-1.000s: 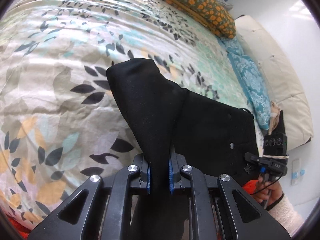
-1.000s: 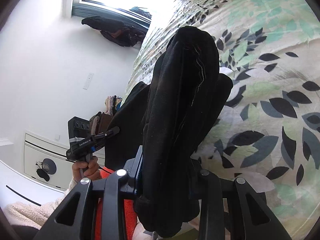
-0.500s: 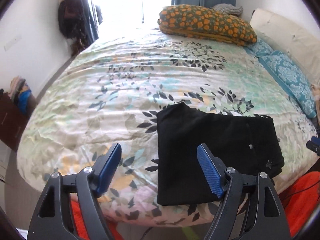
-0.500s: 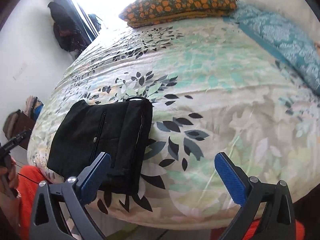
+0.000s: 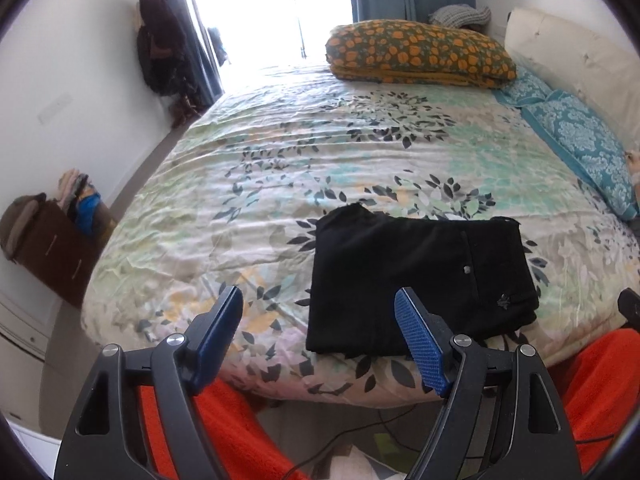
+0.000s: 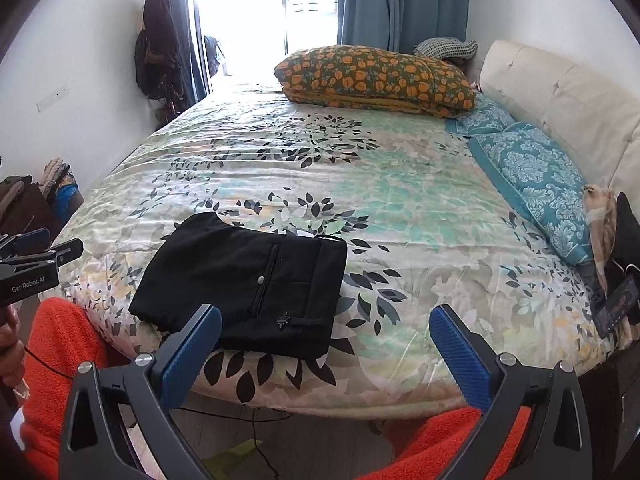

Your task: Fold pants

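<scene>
- While you hold both tools above the near edge of the bed [image 5: 280, 184], your left gripper [image 5: 320, 332] has its blue fingers [image 5: 420, 344] spread wide with nothing between them.
- Your right gripper [image 6: 326, 344] is spread wider yet, its blue pads [image 6: 460, 356] apart and bare of cloth.
- Folded into a flat black rectangle, the pants [image 6: 248, 284] lie on the floral cover close to the near edge of the bed, nearer its left corner in the right wrist view.
- On the upper layer of the pants you can see a small pale button [image 6: 261, 279] beside a seam.
- At the far edge of the bed a folded orange-patterned quilt [image 5: 420, 54] rests, and teal pillows [image 6: 536, 184] run along the right edge by the cream headboard [image 6: 568, 96].
- Below both tools you see your legs in bright orange fleece [image 5: 592, 392], just off the near edge of the bed.
- From the right wrist view, your left hand [image 6: 10, 348] grips the handle of the other tool at the frame's left edge.
</scene>
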The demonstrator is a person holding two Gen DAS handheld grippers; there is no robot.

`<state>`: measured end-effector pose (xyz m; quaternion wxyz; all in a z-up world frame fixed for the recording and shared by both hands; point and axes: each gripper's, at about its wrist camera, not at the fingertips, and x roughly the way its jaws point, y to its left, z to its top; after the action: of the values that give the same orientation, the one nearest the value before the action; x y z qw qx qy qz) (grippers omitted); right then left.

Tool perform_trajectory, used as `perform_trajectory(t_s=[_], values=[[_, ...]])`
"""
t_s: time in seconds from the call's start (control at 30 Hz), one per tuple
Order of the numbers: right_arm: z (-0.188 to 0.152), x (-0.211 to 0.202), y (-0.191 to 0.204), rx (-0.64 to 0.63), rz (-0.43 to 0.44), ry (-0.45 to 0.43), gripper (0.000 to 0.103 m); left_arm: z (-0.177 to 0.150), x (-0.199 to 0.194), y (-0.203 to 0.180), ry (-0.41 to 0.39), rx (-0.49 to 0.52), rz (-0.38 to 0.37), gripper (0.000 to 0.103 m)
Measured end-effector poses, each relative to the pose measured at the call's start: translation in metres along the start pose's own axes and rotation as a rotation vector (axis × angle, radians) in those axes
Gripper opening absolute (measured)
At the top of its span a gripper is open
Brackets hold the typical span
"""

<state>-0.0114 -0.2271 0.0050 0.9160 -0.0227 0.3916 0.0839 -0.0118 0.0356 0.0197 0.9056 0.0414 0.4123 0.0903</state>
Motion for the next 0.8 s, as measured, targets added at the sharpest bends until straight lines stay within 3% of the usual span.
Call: perform_trajectory(t_s=[0.07,0.23,0.5,0.6,0.8], values=[[-0.006,0.003,0.01,-0.012,0.0,0.015,0.103,-0.004,0.0,-0.003,0.01,0.012,0.015,0.08],[-0.019,0.013,0.029,-0.032,0.012,0.05,0.103,-0.014,0.009,-0.006,0.078,0.008,-0.031,0.08],[-0.038,0.027,0.048,-0.018,-0.006,0.14,0.103,-0.037,0.014,-0.013,0.077,0.085,-0.054,0.08],[-0.042,0.021,0.049,-0.002,-0.021,0.167,0.103,-0.041,0.01,-0.009,0.089,0.077,-0.089,0.088],[-0.035,-0.003,0.053,-0.009,-0.028,0.143,0.103,-0.039,-0.005,-0.011,0.132,0.06,-0.164,0.089]])
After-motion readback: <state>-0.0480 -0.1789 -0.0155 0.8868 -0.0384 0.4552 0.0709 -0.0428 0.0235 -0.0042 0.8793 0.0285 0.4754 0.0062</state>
